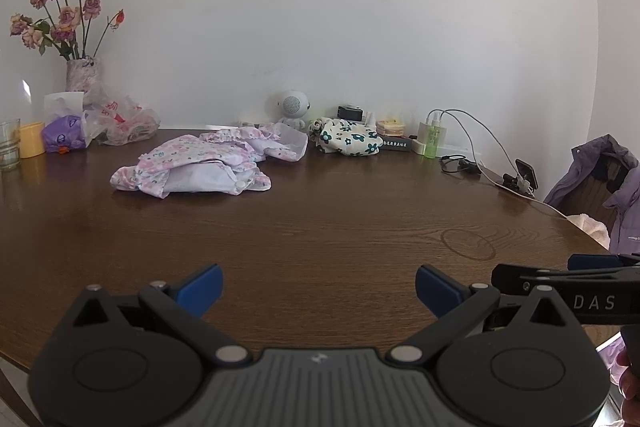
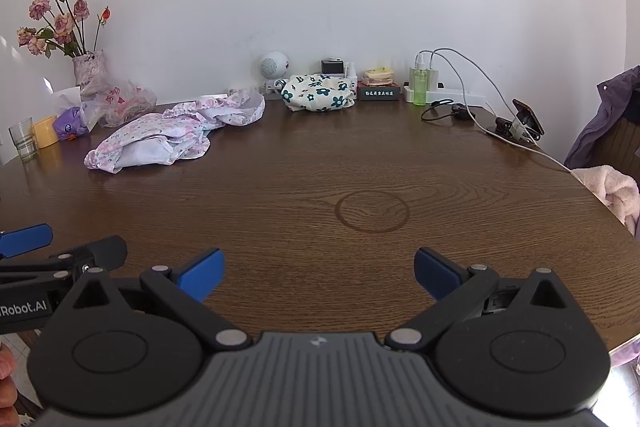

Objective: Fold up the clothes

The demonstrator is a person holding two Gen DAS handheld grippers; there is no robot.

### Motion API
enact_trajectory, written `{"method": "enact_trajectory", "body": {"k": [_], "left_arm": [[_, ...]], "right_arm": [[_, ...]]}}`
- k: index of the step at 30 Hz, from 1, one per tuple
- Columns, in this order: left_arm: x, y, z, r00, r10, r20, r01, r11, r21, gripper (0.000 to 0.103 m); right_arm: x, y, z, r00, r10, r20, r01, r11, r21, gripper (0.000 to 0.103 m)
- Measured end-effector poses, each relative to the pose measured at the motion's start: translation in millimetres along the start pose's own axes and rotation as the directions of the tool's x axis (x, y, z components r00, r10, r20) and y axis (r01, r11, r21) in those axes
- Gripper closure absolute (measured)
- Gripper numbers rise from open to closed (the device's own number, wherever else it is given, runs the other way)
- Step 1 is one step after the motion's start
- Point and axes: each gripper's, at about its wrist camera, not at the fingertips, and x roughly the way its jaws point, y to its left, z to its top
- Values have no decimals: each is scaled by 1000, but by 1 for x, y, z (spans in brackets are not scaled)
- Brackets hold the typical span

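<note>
Both claws, left [image 1: 319,291] and right [image 2: 319,274], hang wide open and empty over the desk [image 1: 320,227]; you must reach the pink floral garment [image 1: 192,169] next.

The tabletop [image 2: 280,187] runs back to a wall. At its far left corner stands a vase of flowers [image 2: 89,67], with a plastic bag [image 2: 120,103] just in front of it and a tissue pack [image 1: 64,105], a cup [image 2: 45,131] and a glass [image 2: 23,139] further left. A crumpled garment [image 2: 160,139] lies left of centre, well short of the wall. Behind it, against the wall, sits a small speaker [image 2: 274,65], and just right of that a bundled cloth [image 2: 318,93]. Further right along the wall come a small box [image 2: 378,91], a spray bottle [image 2: 420,87] on a power strip [image 2: 448,93], then cables [image 2: 472,83] leading to a phone on a stand [image 2: 528,119] near the right edge. A chair with a jacket [image 2: 612,115] stands beyond that edge. The left hand-held gripper [image 1: 319,287] and right hand-held gripper [image 2: 319,273] sit side by side over the near edge.
</note>
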Motion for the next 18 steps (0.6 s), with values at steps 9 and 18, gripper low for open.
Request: {"method": "enact_trajectory", "body": {"k": [9, 18], "left_arm": [[0, 0, 0, 1000, 0, 1, 0, 1000, 1, 0], [-3, 1, 0, 1000, 9, 14, -9, 1000, -3, 0]], "right_arm": [[1, 0, 0, 1000, 0, -6, 0, 1000, 2, 0], [2, 0, 0, 1000, 1, -10, 0, 1000, 1, 0]]}}
